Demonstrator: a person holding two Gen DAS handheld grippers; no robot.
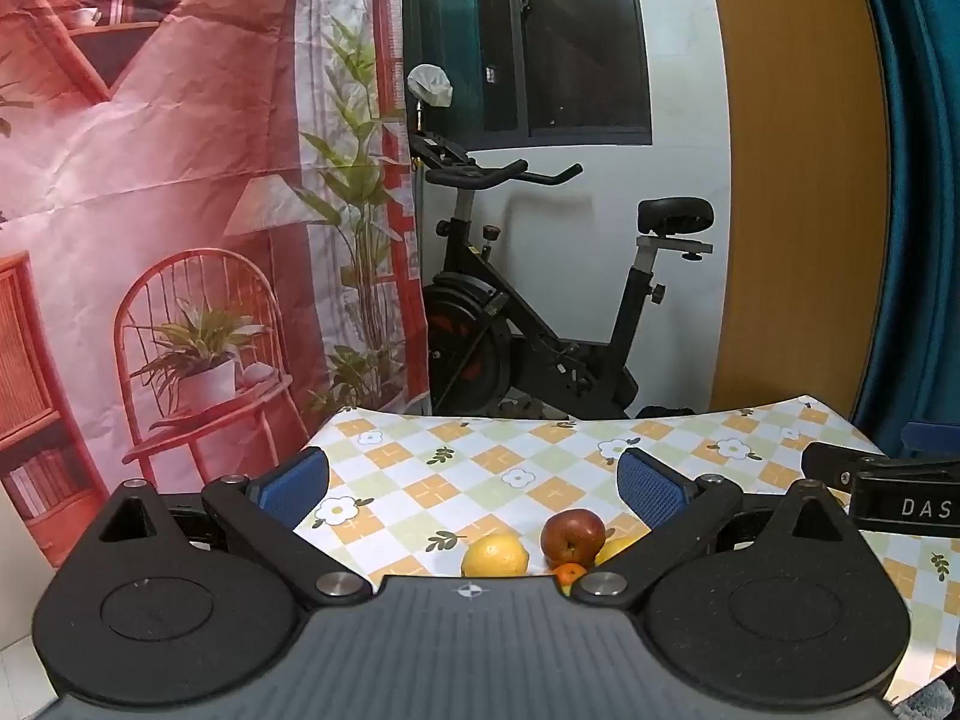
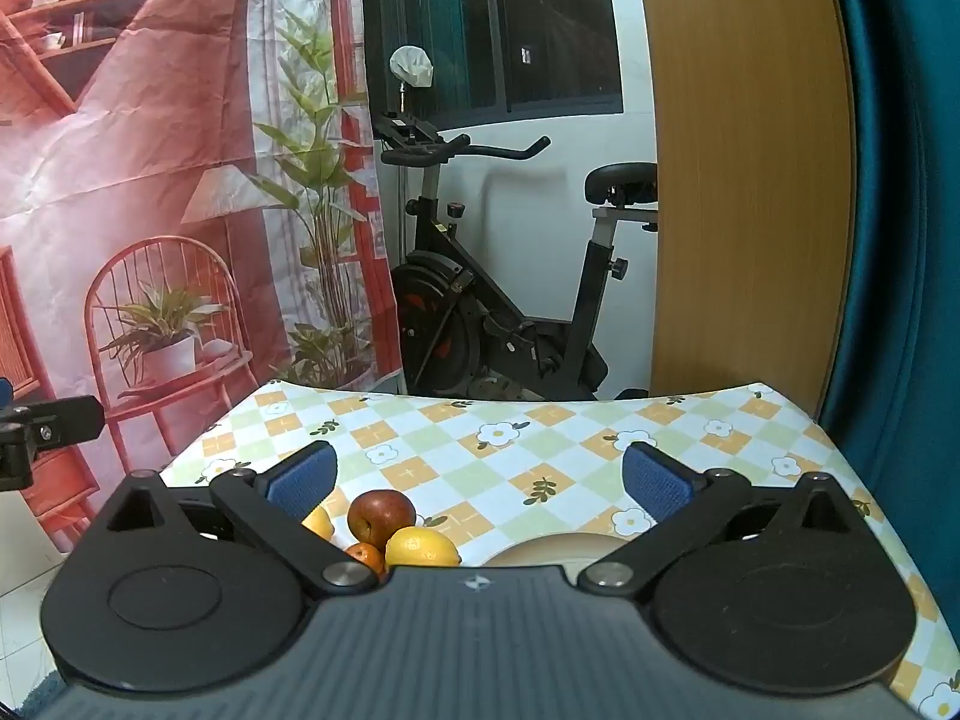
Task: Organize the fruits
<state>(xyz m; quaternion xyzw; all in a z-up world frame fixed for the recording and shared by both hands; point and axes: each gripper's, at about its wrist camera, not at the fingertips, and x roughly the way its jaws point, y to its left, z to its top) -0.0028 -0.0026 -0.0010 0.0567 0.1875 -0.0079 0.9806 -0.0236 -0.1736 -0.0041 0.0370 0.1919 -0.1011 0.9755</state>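
Observation:
A red apple (image 1: 573,534), a yellow lemon (image 1: 495,555), a small orange (image 1: 569,575) and a second lemon (image 1: 618,547) lie clustered on the checked tablecloth (image 1: 480,468). My left gripper (image 1: 474,483) is open and empty above and behind them. In the right wrist view the apple (image 2: 381,516), a lemon (image 2: 421,547), the orange (image 2: 366,557) and another lemon (image 2: 319,522) sit low left. My right gripper (image 2: 480,477) is open and empty. A beige plate rim (image 2: 540,549) shows just below it.
An exercise bike (image 1: 540,324) stands beyond the table's far edge. A printed backdrop (image 1: 180,210) hangs at the left, a wooden panel (image 1: 804,180) and blue curtain (image 1: 918,180) at the right. The right gripper's body (image 1: 900,495) shows at the left view's right edge.

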